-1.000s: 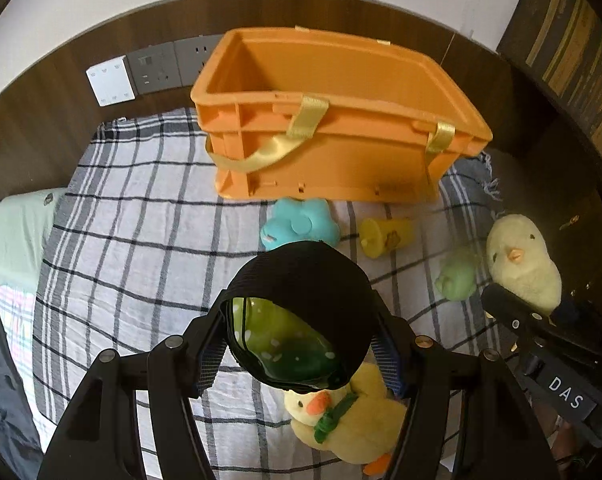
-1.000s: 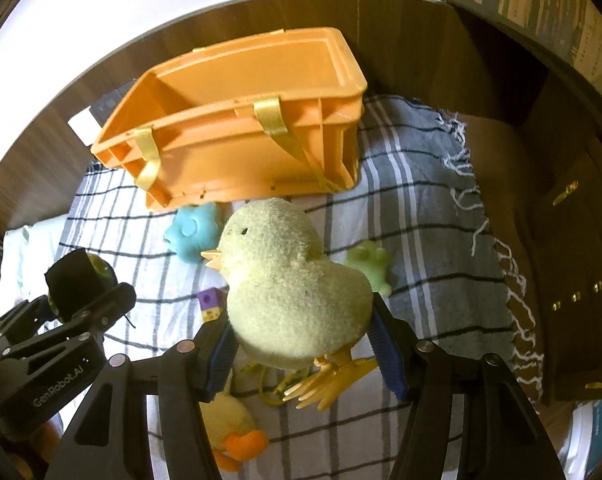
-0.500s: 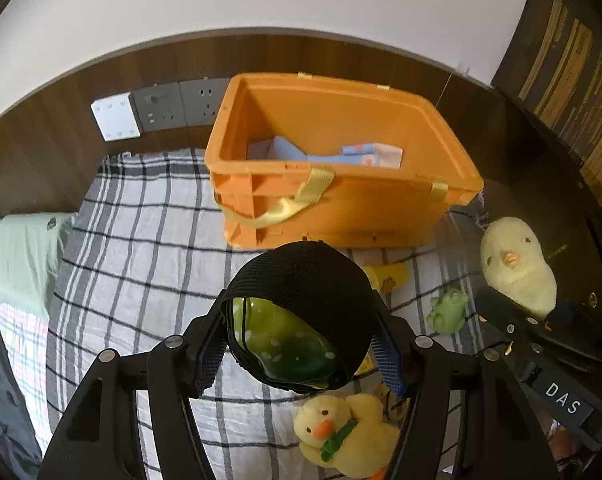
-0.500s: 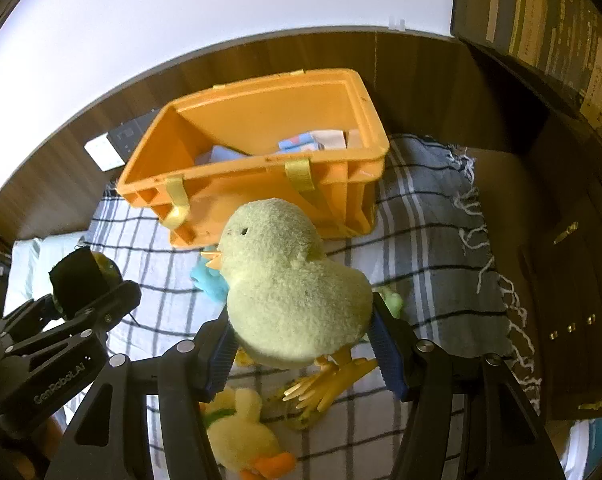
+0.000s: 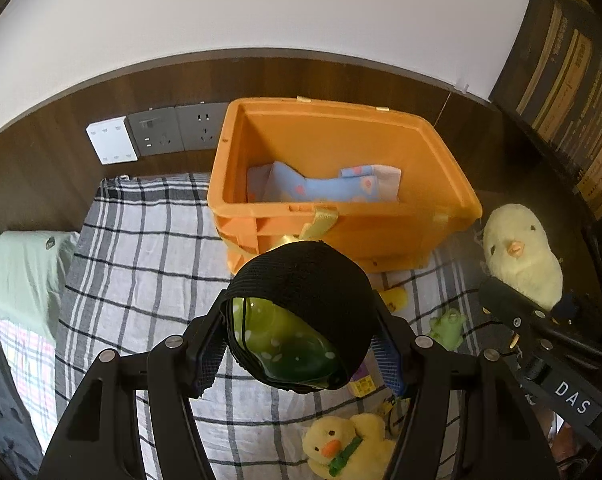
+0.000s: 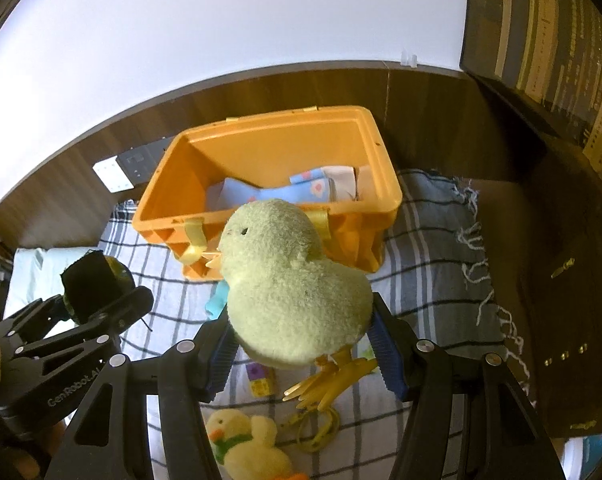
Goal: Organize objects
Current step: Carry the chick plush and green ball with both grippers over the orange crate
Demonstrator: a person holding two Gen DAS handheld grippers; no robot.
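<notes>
Raised since earlier frame, above and short of orange crate (image 5: 397, 236): left gripper (image 5: 301, 344) jaws clamping black-banded green ball (image 5: 297, 320), right gripper (image 6: 301, 344) jaws clamping plush chick (image 6: 293, 288); drop-in judged imminent.

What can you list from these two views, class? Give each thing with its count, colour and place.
Storage crate: one, orange with yellow straps, on the blanket by the wooden wall.
Patterned cloth: one, light blue with pink spots, inside the crate.
Blanket: one, grey-white plaid, under everything.
Plush chick: one, pale yellow, held in the right tool.
Round object: one, green inside a black sleeve, held in the left tool.
Plush duck: one, yellow with green scarf, on the blanket, near edge.
Frog toy: one, green, on the blanket.
Cube: one, purple-yellow, on the blanket.
Wall sockets: two grey, beside one white plate.
Left tool: one, black, shut.
Right tool: one, black, shut.
</notes>
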